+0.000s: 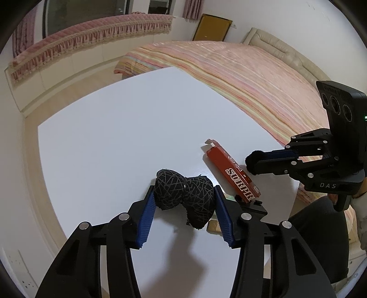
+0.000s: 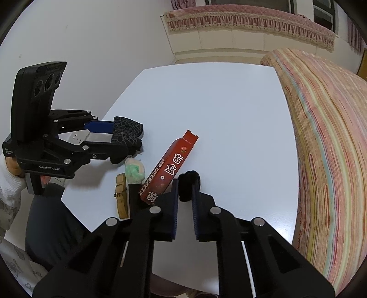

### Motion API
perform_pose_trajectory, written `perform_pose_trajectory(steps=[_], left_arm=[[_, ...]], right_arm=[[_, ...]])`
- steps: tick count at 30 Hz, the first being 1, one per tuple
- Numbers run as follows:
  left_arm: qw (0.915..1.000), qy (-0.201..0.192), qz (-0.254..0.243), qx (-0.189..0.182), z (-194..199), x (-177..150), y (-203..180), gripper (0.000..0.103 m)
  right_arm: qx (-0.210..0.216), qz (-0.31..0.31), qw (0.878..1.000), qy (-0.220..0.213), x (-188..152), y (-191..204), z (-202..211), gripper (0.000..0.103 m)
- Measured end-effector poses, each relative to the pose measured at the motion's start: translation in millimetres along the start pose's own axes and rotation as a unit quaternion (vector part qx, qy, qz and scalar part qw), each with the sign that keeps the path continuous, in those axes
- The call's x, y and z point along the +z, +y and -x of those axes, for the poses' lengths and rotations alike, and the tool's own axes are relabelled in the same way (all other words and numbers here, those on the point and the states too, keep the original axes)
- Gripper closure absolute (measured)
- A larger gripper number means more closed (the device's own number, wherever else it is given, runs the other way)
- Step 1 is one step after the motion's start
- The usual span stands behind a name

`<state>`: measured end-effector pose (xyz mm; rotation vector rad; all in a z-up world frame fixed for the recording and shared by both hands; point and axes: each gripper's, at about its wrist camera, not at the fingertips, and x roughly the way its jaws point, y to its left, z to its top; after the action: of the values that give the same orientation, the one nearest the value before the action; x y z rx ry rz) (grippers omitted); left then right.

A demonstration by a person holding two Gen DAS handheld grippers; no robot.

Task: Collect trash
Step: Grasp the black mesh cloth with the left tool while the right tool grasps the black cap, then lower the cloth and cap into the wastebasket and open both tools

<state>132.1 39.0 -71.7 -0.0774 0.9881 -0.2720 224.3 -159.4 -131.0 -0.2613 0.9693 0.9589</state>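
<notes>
Over on the left, the left gripper [image 2: 128, 139] is clamped on a black bundle with a pale crisscross pattern [image 1: 183, 194], the blue pads [image 1: 146, 215] pressing it from both sides and the bundle sitting just above the white table [image 1: 103, 137]; whether its underside touches the surface, I can't tell. Moving across in the right wrist view, right below that gripper there's a pale green and cream crumpled wad [image 2: 134, 170] on the table, and just in front of it a wooden clothespin [image 2: 121, 197] lying near the table's front edge. Next along, the long red box [image 2: 169, 169] with white lettering lies flat on the table, angled, one end open and pointing away toward the middle of the table, the near end right beside the right gripper's left finger. And now the right gripper [image 2: 184, 194]: its fingers are pinched close together on a small black fuzzy loop [image 2: 189, 183], which pokes out past the tips; in the left wrist view that same fuzzy end [image 1: 252, 162] hangs just above the red box's right side. Farthest right, the bed with the pink striped cover [image 2: 325, 149] runs alongside the table, and a pink fringed cloth [image 2: 247, 20] lies along the white ledge at the back.
</notes>
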Motion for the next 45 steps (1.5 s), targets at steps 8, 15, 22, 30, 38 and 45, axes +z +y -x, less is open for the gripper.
perform_pose_trajectory(steps=[8, 15, 22, 30, 38, 45], left_arm=[[0.9998, -0.019, -0.003, 0.009, 29.2, -1.5, -15.2, 0.054], [0.9992, -0.038, -0.004, 0.008, 60.5, -12.1, -37.0, 0.054], [0.9987, -0.05, -0.005, 0.001, 83.9, -33.5, -63.7, 0.054], [0.9985, -0.053, -0.009, -0.01, 99.1, -64.5, -94.1, 0.054], [0.9985, -0.05, -0.015, -0.018, 101.4, -88.9, -115.0, 0.054], [0.9988, -0.039, -0.017, -0.022, 98.4, -110.4, -128.2, 0.054]], right_arm=[[-0.007, 0.003, 1.0, -0.02, -8.4, 17.8, 31.2, 0.093], [-0.014, 0.003, 0.999, -0.04, -24.6, 40.7, 62.6, 0.093], [-0.018, 0.002, 0.998, -0.059, -52.5, 67.4, 95.4, 0.093], [-0.013, -0.002, 0.998, -0.061, -90.0, 90.2, 114.4, 0.093], [-0.016, -0.003, 0.998, -0.056, -121.3, 103.9, 124.3, 0.093], [-0.017, -0.007, 0.999, -0.049, -139.0, 109.3, 123.6, 0.093]])
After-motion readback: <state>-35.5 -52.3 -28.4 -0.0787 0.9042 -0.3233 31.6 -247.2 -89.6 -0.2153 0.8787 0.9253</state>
